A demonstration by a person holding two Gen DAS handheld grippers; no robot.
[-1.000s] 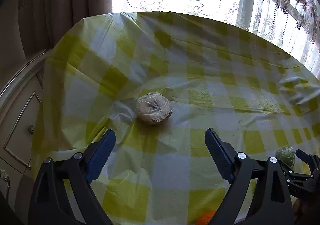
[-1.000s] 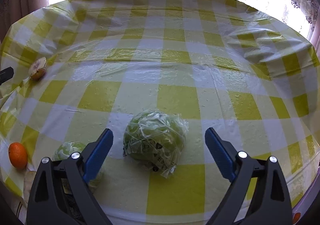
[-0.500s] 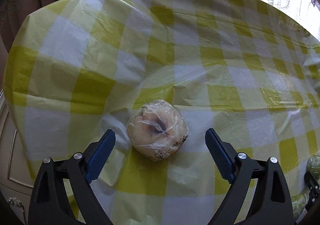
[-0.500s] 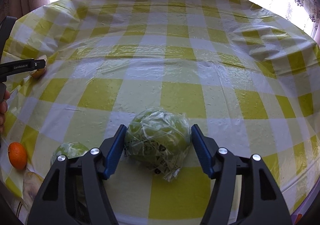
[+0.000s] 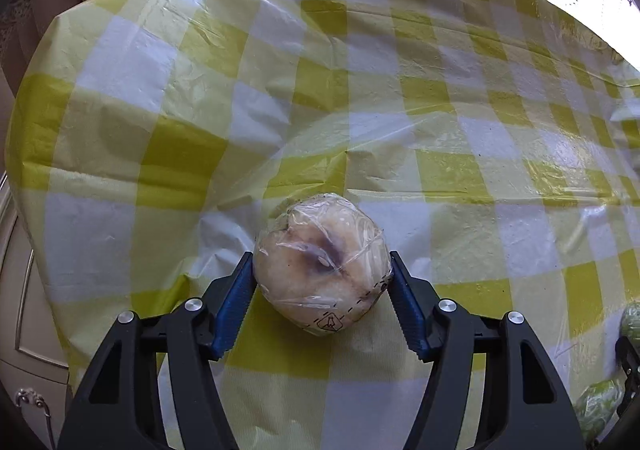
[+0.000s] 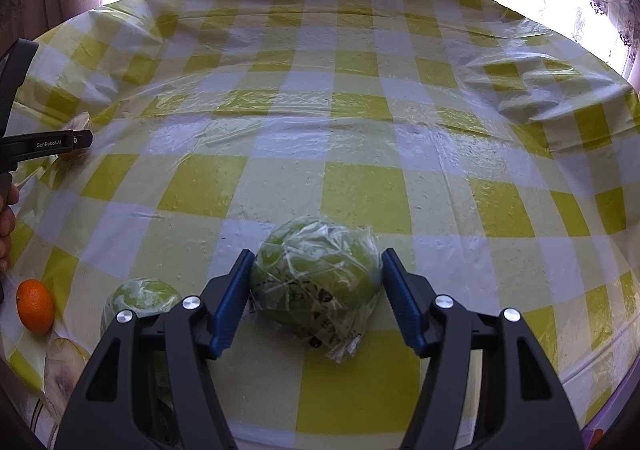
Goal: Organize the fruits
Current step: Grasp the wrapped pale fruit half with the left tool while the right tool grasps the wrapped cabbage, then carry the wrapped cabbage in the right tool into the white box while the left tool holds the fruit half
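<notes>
A pale round fruit wrapped in clear film (image 5: 320, 262) rests on the yellow-and-white checked tablecloth (image 5: 360, 110). My left gripper (image 5: 322, 274) has its jaws closing on it, and both blue pads touch its sides. In the right wrist view a green fruit in a crinkled clear bag (image 6: 316, 270) sits between the pads of my right gripper (image 6: 318, 274), which is shut on it. That view also shows the left gripper (image 6: 86, 139) side-on at the left edge, over the pale fruit (image 6: 80, 122).
A second green wrapped fruit (image 6: 140, 296) and an orange (image 6: 35, 306) lie at the near left, beside a pale plate (image 6: 60, 362). A person's hand (image 6: 6, 226) shows at the left edge. A cream cabinet (image 5: 24, 310) stands left of the table; curtained windows lie behind.
The left gripper came forward and down over the pale fruit, then its jaws closed onto it. The right gripper's jaws closed from wide open onto the green bagged fruit without moving.
</notes>
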